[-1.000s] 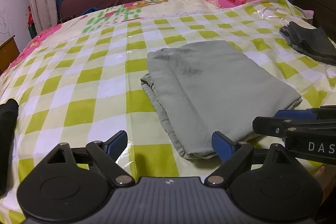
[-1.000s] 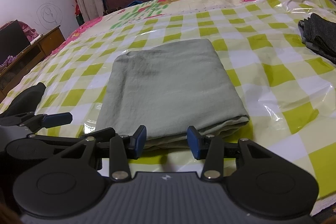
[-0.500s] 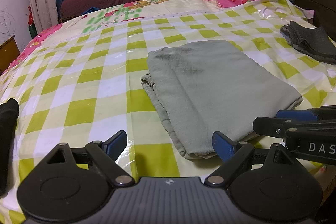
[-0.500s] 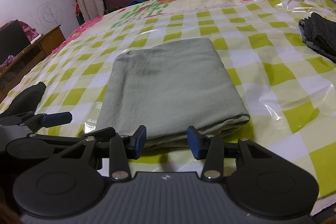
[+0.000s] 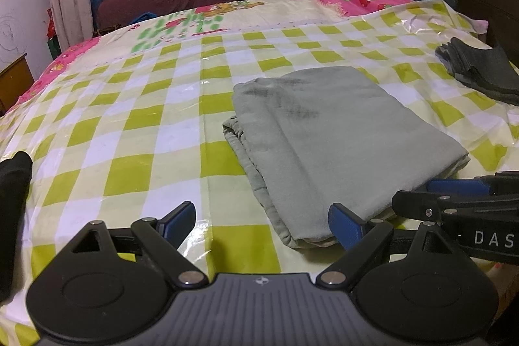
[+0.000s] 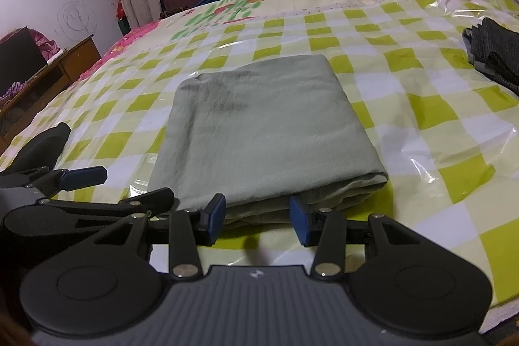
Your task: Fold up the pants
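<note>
Both tools, our left tool and right tool, hang open and empty at the near edge of the pants, folded on the bed's checkered cover, so we should only square loose edges gently.

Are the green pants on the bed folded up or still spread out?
Folded. The green pants lie as a compact rectangle on the checkered sheet, with stacked layers showing along the near edge.
</note>
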The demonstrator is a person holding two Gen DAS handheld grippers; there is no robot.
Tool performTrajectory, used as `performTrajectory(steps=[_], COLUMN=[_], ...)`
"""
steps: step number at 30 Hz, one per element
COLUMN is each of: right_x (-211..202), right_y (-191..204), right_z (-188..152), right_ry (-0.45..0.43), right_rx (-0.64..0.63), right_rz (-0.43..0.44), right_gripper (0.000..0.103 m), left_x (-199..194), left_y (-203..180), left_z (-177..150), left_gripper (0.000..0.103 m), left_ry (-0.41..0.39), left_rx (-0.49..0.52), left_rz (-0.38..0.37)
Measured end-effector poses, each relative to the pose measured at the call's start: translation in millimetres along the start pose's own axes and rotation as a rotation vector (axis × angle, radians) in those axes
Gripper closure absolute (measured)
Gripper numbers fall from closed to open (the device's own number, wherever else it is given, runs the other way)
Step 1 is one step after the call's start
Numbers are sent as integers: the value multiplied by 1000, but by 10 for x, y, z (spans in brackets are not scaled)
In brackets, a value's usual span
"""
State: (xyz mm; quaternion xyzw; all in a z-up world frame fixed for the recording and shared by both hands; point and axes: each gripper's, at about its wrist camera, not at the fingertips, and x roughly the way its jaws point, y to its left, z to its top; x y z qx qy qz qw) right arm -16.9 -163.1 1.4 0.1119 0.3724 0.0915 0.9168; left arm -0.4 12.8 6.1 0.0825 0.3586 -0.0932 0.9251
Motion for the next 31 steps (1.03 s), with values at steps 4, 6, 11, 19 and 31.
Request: performTrajectory(steps=[4, 6, 11, 19, 31], right_x=[3, -1, -6, -5, -42], right_y=[-1, 0, -6, -3, -23], right_z=[2, -2, 6, 8, 30], right_ry=[1, 0, 1, 1, -28], right_rx=[-2, -4, -12, -12, -8], right_rz=[1, 2, 5, 5, 7], right_gripper=[58, 58, 58, 58, 58], left_x=[-3, -15, -23, -30, -74], left_y=[3, -4, -3, 0, -10], left_z=[0, 9, 15, 12, 27], left_gripper=[2, 2, 2, 2, 2], left_ry=[-3, -6, -10, -10, -37], left_rx=[1, -1, -2, -1, -1], left_rz=[2, 6, 11, 12, 19])
